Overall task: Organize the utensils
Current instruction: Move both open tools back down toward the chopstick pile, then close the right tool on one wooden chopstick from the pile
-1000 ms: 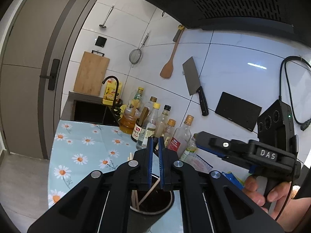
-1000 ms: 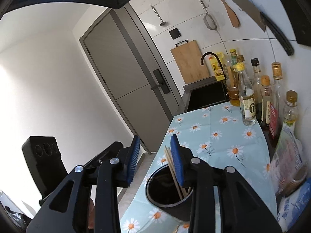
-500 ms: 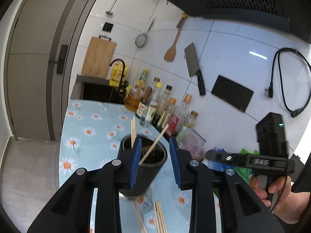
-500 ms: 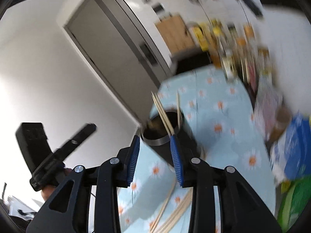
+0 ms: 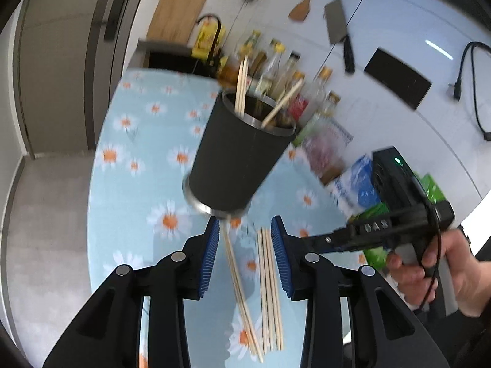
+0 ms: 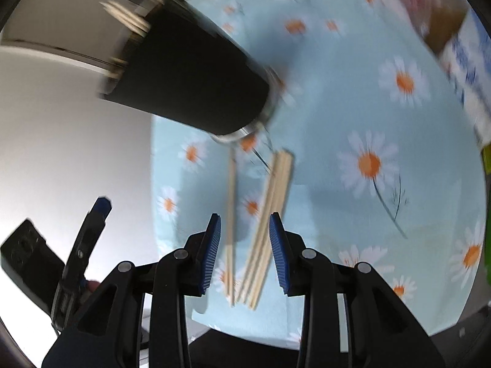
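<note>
Loose chopsticks (image 5: 267, 291) lie on the daisy-print tabletop (image 5: 129, 159), near side of the black holder (image 5: 239, 156). Left tongs (image 5: 245, 260) opening, empty; right tongs (image 6: 244, 251) narrowly parted, empty. Advise straddling one pair squarely before closing.

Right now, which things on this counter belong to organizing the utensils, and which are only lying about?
For the job:
- black holder cup
- chopsticks in the cup
- loose chopsticks on the cloth

Lying about:
- sauce bottles
- snack packets
- cleaver and wooden spatula on the wall
- cutting board
</note>
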